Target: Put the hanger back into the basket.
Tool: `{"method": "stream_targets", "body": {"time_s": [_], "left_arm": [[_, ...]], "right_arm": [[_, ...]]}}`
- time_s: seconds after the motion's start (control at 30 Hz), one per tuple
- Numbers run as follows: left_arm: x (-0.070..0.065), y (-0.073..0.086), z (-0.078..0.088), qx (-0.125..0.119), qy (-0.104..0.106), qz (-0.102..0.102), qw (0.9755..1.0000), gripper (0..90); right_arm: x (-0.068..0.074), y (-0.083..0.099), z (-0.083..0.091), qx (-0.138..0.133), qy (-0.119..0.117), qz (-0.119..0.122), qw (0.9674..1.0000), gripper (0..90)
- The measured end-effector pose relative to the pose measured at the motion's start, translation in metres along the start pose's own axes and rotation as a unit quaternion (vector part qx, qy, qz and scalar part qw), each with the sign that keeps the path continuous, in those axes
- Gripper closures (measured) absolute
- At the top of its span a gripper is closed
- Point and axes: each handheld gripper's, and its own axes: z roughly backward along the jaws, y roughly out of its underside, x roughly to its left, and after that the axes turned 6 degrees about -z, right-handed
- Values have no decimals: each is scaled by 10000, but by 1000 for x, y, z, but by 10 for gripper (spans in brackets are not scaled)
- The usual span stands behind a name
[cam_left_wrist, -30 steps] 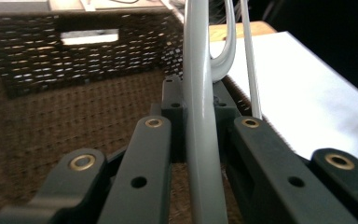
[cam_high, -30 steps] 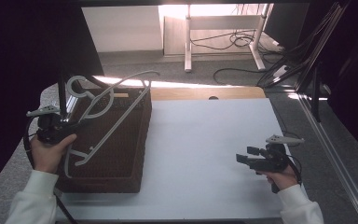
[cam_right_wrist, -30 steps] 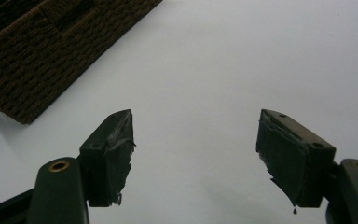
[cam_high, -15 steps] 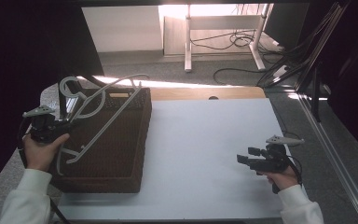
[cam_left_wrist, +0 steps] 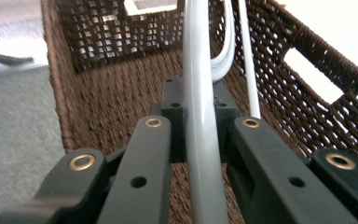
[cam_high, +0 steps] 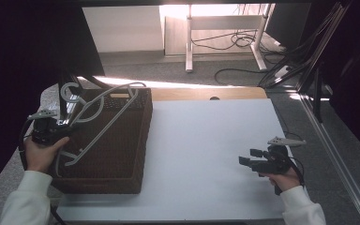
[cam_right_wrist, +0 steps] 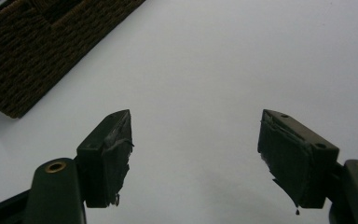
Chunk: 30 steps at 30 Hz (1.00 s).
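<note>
Woven brown basket, smooth grey hanger in left claw

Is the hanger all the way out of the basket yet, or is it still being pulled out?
Not out yet. The left gripper is shut on the grey hanger, which lies tilted across the brown wicker basket, its hook poking over the far left corner. So the grab looks done; the lift is in hand. Left to do: probably getting it onto the white tabletop, where the right gripper waits open.
</note>
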Motion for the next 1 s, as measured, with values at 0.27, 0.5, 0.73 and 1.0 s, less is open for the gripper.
{"method": "stream_targets", "body": {"time_s": [0.27,0.5,0.73,1.0], "left_arm": [[-9,-4,-1,42,-89,-172,9998,338],[-27,-5,3,-18,118,-175,9998,293],[-53,-3,1,-51,409,-136,9991,287],[-84,7,-4,-59,612,-131,9980,287]], "right_arm": [[-1,0,-1,24,3,2,10000,263],[-1,-1,-2,-10,-33,-20,10000,264],[1,-4,-4,-74,14,121,9999,262],[10,-4,0,-332,60,508,9981,234]]}}
